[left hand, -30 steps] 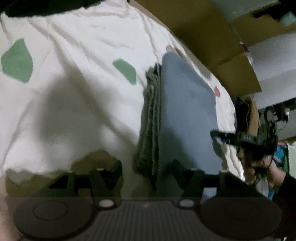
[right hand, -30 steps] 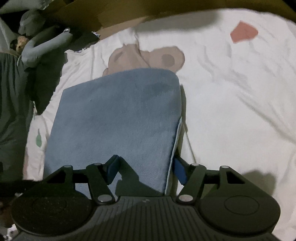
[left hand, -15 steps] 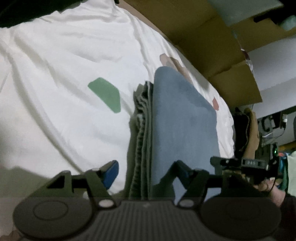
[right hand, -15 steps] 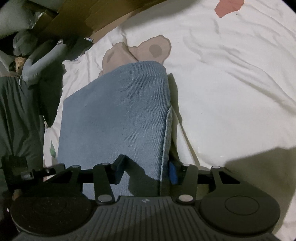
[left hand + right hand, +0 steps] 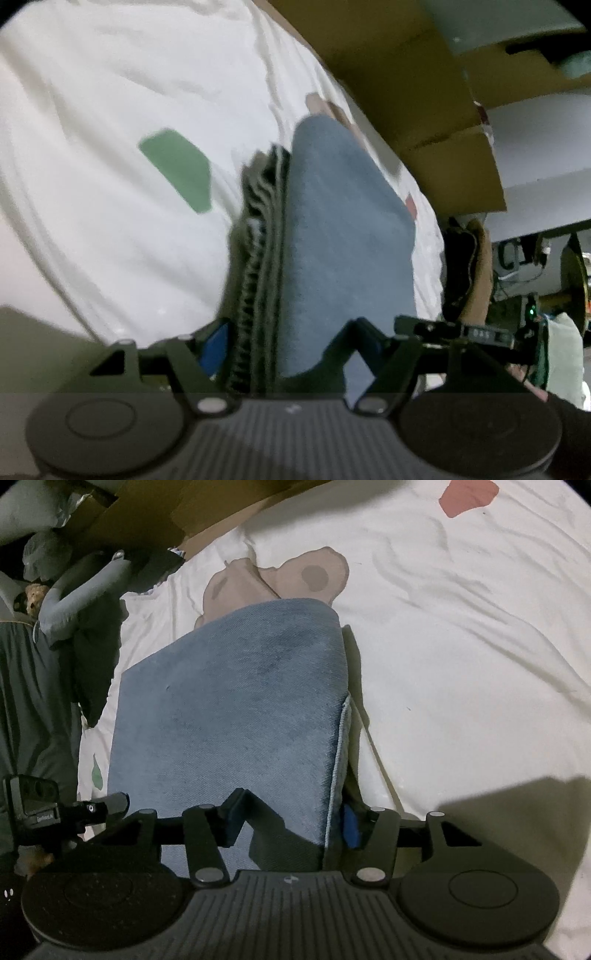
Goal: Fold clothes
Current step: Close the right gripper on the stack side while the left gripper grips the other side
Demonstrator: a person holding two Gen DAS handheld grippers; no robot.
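Note:
A folded blue denim garment (image 5: 343, 229) lies on top of a stack of folded grey-green clothes (image 5: 258, 251) on a white bed sheet (image 5: 110, 184). My left gripper (image 5: 290, 339) straddles the near end of the stack. One finger is low beside the grey layers and the other rests over the denim. Its jaws are opening with the stack between them. In the right wrist view the denim (image 5: 229, 701) fills the middle. My right gripper (image 5: 293, 816) holds its near right corner, one finger on top and the blue pad against the hem, and its jaws are easing open slightly.
Brown cardboard (image 5: 388, 74) lines the far side of the bed. A grey plush toy (image 5: 74, 587) and dark clothes (image 5: 29, 701) lie at the left of the right wrist view. The sheet (image 5: 461, 664) carries coloured patches. A person's hand (image 5: 524, 376) holds the other device at the right.
My left gripper has moved in and down, so the stack's end now sits between its fingers, which spread wider. The right gripper's fingers narrowed onto the denim corner.

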